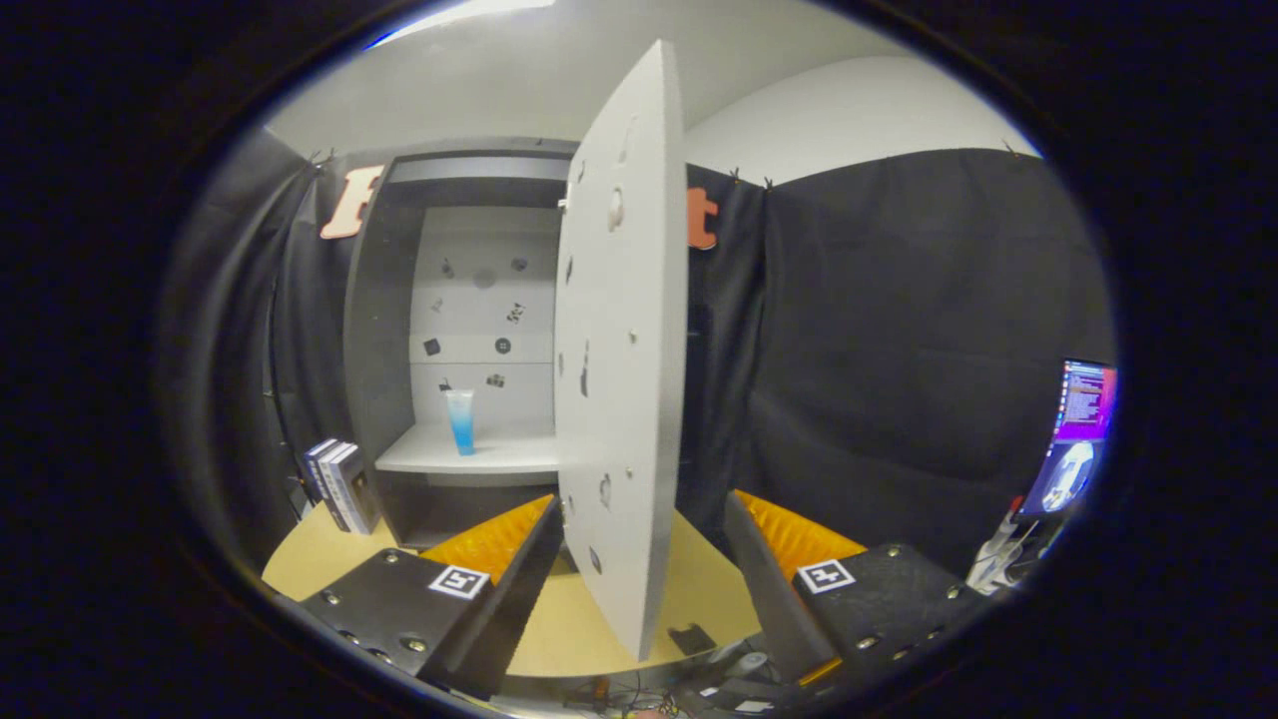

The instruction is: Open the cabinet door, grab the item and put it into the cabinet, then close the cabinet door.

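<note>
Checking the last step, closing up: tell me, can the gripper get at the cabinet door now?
Probably yes. The open gripper has the swung-out door edge right between its fingers, nothing between them and it.

The open cabinet door [621, 350] stands edge-on between the spread tool [639, 559] fingers; left of it, the shelf [469, 457] lies reachable.

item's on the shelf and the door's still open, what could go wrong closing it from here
The door stands edge-on between the open gripper fingers, so a sideways push could glance off the thin edge or pinch it.

The tube stands upright on the shelf near the front; a hard slam might topple it.

The books lean beside the cabinet on the table, and a wide swing of the gripper could knock them.
</note>
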`<state>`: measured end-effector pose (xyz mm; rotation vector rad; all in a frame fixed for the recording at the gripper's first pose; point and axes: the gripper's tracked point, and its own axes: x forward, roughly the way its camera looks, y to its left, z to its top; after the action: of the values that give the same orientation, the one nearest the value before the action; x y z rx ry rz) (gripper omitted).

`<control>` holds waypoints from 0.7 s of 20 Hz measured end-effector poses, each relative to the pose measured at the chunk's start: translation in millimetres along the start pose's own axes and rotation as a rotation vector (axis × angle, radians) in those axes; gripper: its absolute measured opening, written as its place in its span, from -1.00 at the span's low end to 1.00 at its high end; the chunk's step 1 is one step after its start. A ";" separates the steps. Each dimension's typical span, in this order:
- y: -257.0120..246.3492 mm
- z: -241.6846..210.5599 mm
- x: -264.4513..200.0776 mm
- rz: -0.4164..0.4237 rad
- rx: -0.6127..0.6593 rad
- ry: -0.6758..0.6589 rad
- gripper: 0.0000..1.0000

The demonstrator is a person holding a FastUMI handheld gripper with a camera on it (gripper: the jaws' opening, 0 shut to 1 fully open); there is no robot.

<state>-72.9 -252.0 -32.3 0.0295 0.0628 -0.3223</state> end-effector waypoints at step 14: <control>-50.1 -11.0 62.5 0.055 0.067 0.022 0.92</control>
<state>-30.3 -318.9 -48.4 0.1013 0.0725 -0.2688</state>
